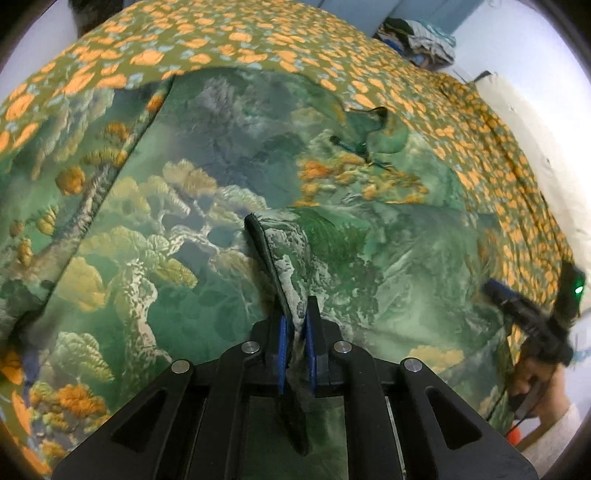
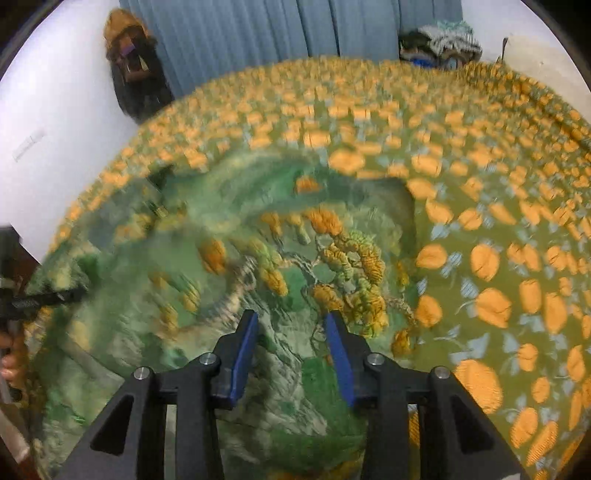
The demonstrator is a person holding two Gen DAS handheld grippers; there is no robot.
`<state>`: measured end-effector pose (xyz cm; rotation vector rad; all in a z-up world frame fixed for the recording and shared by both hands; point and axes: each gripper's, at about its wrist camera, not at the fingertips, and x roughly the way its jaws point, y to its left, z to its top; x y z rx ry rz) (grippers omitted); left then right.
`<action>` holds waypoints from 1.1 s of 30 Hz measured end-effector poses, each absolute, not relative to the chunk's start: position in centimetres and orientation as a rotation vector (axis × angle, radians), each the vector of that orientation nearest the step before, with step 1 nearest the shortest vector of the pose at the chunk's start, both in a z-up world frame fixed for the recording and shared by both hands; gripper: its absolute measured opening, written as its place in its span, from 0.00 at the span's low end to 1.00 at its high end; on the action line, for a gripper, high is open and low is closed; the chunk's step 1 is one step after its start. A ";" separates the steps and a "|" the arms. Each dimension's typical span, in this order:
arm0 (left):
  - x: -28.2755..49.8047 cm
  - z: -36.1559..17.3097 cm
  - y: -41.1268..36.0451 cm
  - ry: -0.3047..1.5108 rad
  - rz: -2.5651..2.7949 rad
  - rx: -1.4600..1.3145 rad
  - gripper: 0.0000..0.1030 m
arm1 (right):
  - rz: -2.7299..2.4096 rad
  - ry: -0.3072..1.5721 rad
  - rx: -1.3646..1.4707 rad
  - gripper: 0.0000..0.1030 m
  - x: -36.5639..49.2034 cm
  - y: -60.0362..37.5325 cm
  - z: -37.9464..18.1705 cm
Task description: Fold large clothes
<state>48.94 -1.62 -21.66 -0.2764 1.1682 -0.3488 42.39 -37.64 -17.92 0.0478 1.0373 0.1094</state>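
A large green garment (image 1: 184, 184) printed with trees and orange foliage lies spread on an olive bedspread with orange flowers (image 1: 240, 37). My left gripper (image 1: 295, 306) is shut on a raised fold of the garment's dark-trimmed edge, and the cloth runs down between its blue pads. In the left wrist view my right gripper (image 1: 517, 306) shows at the right edge, held by a hand (image 1: 532, 376). In the right wrist view the right gripper (image 2: 291, 315) hovers over the garment (image 2: 258, 240) with its pads apart, pressing on nothing. The left gripper (image 2: 37, 299) shows blurred at that view's left edge.
The bedspread (image 2: 480, 258) stretches wide to the right of the garment. A heap of clothes (image 2: 443, 44) sits at the bed's far corner. A blue curtain (image 2: 258, 29) and a dark hanging bag (image 2: 133, 74) stand behind the bed against a white wall.
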 end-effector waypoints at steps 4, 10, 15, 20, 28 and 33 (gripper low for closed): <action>48.6 -22.6 -2.1 1.151 -0.356 -0.233 0.09 | 0.110 1.047 0.002 0.36 42.3 -37.2 -19.7; 48.2 -23.3 -2.2 1.124 -0.353 -0.201 0.10 | 0.138 1.136 -0.043 0.36 44.3 -36.8 -18.0; 48.2 -23.4 -2.4 1.108 -0.351 -0.189 0.11 | 0.113 1.001 0.013 0.36 47.0 -37.3 -13.4; 48.2 -23.8 -2.8 1.093 -0.351 -0.183 0.12 | 0.031 1.090 0.040 0.36 50.6 -38.0 -17.6; 47.7 -24.1 -2.5 1.075 -0.352 -0.180 0.12 | 0.066 1.076 0.050 0.36 47.5 -37.7 -17.9; 47.6 -24.1 -2.5 1.069 -0.350 -0.177 0.12 | 0.144 1.081 0.047 0.36 41.4 -37.7 -16.6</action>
